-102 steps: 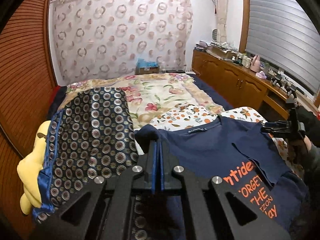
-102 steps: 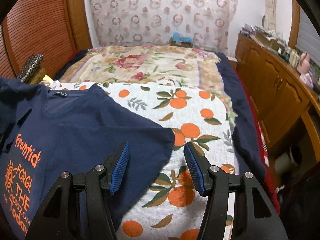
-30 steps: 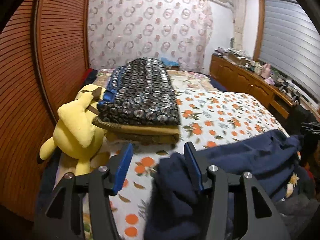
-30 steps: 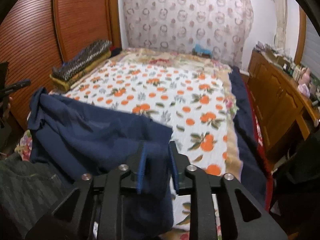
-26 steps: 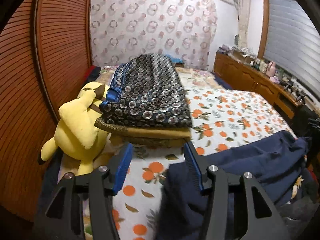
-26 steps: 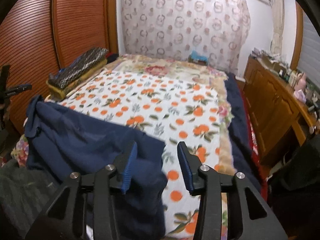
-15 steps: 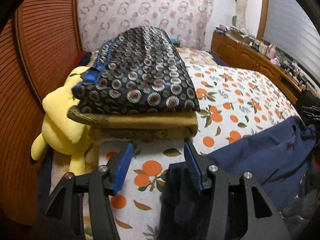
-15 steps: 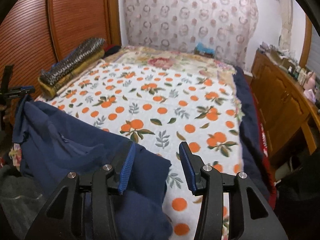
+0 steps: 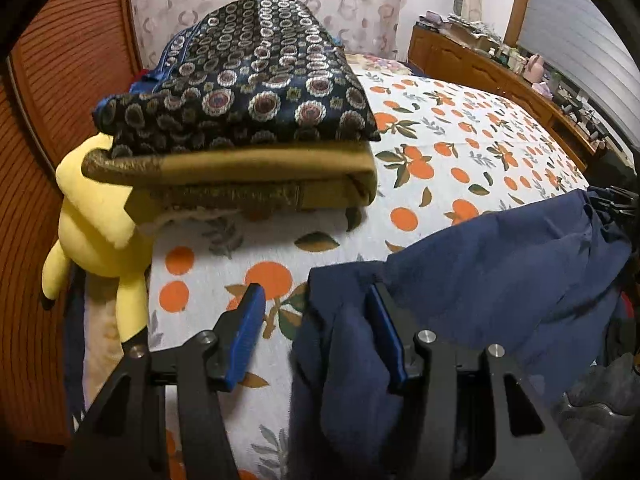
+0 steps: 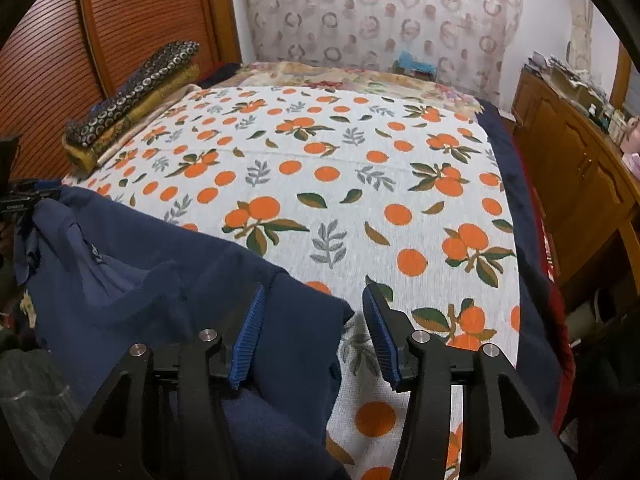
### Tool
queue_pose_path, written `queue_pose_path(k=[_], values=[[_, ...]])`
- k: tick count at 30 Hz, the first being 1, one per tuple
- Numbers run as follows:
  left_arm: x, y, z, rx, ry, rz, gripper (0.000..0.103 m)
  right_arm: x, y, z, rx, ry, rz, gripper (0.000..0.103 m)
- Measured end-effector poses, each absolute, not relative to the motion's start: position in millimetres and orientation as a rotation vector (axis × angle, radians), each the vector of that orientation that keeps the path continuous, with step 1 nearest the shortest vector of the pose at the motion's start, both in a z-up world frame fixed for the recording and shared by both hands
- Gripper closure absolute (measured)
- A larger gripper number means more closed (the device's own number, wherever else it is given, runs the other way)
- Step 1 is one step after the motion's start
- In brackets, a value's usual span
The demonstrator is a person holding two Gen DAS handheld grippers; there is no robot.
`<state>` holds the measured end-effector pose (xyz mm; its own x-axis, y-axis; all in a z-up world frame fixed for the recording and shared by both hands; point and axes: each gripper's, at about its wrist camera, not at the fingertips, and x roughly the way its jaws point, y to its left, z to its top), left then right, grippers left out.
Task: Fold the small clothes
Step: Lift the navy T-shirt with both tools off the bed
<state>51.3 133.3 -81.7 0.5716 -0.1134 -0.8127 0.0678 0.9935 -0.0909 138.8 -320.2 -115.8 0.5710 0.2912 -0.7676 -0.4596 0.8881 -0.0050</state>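
A navy blue T-shirt [image 9: 500, 276] lies bunched along the near edge of the bed, on an orange-print sheet [image 9: 460, 152]. My left gripper [image 9: 316, 332] is open, with the shirt's left corner lying between the blue pads and over the right one. In the right wrist view the same shirt [image 10: 140, 280] shows its neckline and spreads to the left. My right gripper [image 10: 312, 332] is open, with the shirt's right corner lying loose between its pads. The other gripper [image 10: 20, 196] shows at the far left.
A folded stack of a dark patterned quilt over a mustard blanket [image 9: 248, 128] sits at the bed's left side, with a yellow plush toy [image 9: 96, 216] beside it. A slatted wooden wardrobe [image 10: 120, 20] stands to the left. A wooden cabinet [image 10: 572, 152] runs along the right.
Both grippers let go of the shirt about a second ago and are now open. Both have dropped lower and closer to the bed, and the shirt rests on the sheet.
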Motion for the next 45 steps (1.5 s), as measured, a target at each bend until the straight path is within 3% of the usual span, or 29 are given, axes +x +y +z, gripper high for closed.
queue_pose_path(k=[12, 13, 15, 16, 18, 20, 23, 45], values=[[49, 130, -85, -0.062, 0.947, -0.128, 0.052, 140, -318, -126, -0.2, 0.885, 0.438, 0.045], [49, 129, -85, -0.063, 0.947, -0.132, 0.056, 140, -318, -126, -0.199, 0.887, 0.44, 0.045], [47, 127, -84, -0.072, 0.947, -0.166, 0.074, 139, -316, -126, -0.205, 0.89, 0.449, 0.045], [47, 126, -84, -0.073, 0.951, -0.173, 0.075, 138, -315, -127, -0.212, 0.89, 0.454, 0.045], [47, 123, -82, -0.078, 0.951, -0.194, 0.089, 134, -311, -127, -0.216, 0.891, 0.482, 0.055], [44, 122, -78, -0.082, 0.935, -0.2, 0.092, 131, -309, -126, -0.203, 0.895, 0.526, 0.078], [31, 121, -59, -0.119, 0.862, -0.229, 0.093, 123, -303, -124, -0.197, 0.887, 0.551, 0.091], [-55, 134, 84, -0.193, 0.381, -0.206, 0.095, 21, -319, 50, -0.108, 0.406, 0.566, 0.095]])
